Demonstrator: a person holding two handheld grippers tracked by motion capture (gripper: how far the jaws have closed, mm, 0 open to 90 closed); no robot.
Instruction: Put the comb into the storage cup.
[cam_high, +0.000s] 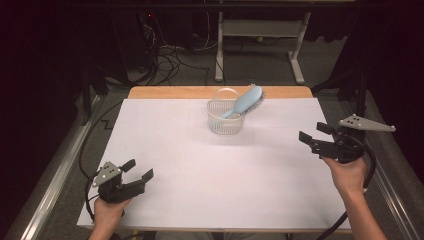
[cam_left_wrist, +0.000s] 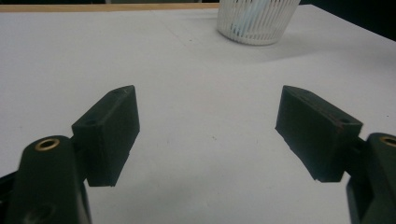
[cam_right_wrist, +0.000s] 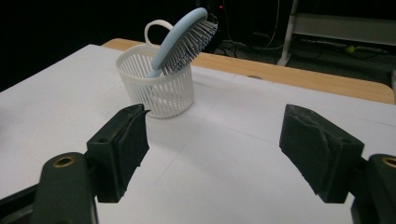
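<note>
Counting what lies before us, we find one white slatted basket on the table, and one light blue hairbrush standing in it. We see the brush handle down inside the basket, with the bristled head leaning out over the rim toward the far right in the high view. In the right gripper view the bristles face down and to the right, and the basket's single looped handle rises behind the brush. The basket sits near the far edge of the white table cover, about midway across, just before the strip of bare wood.

We hold two grippers, one in each hand, and both are well apart from the basket. Our left gripper rests low near the front left corner of the table; its two black jaws stand spread wide with only bare white surface between them, grasping nothing. Our right gripper hovers at the right edge of the table, pointed toward the basket; its two jaws are likewise released and wide, with nothing between them. Each gripper carries one grey three-cornered plate on top and trails one black cable.
</note>
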